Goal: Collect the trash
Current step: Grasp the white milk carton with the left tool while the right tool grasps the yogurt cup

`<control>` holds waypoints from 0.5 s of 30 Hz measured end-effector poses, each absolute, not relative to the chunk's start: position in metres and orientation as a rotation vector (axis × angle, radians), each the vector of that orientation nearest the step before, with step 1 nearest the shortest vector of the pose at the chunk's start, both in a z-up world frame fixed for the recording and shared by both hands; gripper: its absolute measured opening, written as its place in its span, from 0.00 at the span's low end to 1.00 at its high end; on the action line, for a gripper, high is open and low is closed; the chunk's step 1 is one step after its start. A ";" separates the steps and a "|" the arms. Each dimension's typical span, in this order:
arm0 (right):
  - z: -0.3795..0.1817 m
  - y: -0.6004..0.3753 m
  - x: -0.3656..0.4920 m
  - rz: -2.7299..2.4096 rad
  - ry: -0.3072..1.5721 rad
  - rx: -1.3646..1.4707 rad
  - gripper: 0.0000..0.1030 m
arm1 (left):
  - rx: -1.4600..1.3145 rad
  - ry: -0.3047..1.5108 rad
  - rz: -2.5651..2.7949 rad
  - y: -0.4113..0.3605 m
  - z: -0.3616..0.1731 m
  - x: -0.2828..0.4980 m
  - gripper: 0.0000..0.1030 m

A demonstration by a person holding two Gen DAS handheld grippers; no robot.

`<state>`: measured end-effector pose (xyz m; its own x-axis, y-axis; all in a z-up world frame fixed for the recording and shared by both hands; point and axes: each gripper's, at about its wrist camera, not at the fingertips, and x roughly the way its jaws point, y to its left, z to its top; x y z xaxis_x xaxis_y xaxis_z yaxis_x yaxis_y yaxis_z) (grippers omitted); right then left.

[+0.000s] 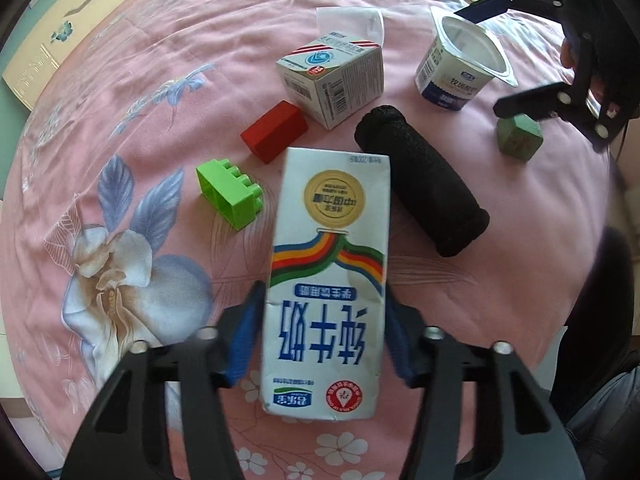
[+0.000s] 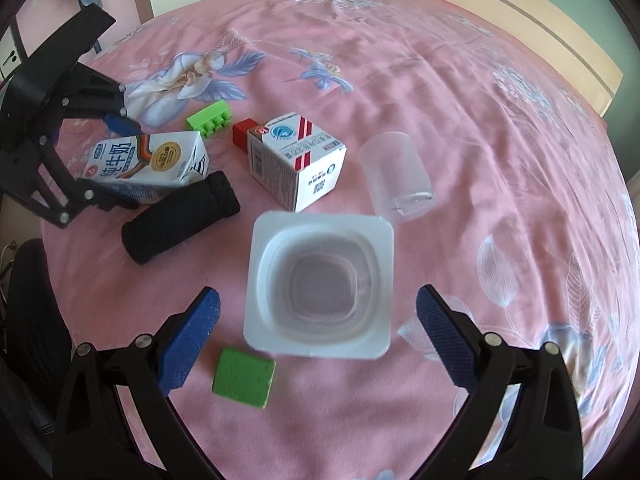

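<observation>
A white milk carton (image 1: 326,280) lies on the pink bedspread, and my left gripper (image 1: 325,332) is shut on its sides with both blue pads touching. It also shows in the right wrist view (image 2: 148,164). An empty white yogurt cup (image 2: 320,284) stands upright between the fingers of my right gripper (image 2: 318,334), which is open around it with gaps on both sides. The cup also shows in the left wrist view (image 1: 460,66). A small white medicine box (image 1: 334,78) and a clear plastic cup (image 2: 394,176) lying on its side sit farther back.
A black foam cylinder (image 1: 420,184), a red block (image 1: 274,130), a green toy brick (image 1: 230,192) and a green cube (image 2: 244,376) lie among the trash. The bed's wooden headboard (image 2: 520,12) stands behind.
</observation>
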<state>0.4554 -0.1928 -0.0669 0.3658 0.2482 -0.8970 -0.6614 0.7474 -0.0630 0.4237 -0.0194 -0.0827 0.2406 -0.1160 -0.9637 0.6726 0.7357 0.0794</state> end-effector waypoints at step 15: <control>-0.075 -0.188 0.457 0.623 1.089 -0.466 0.60 | 0.518 1.228 -0.558 -0.011 -0.082 0.422 0.48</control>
<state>0.4572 -0.1880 -0.0750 0.3231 0.2351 -0.9167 -0.6712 0.7398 -0.0469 0.4218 -0.0113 -0.0816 0.2384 -0.1166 -0.9641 0.6496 0.7571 0.0691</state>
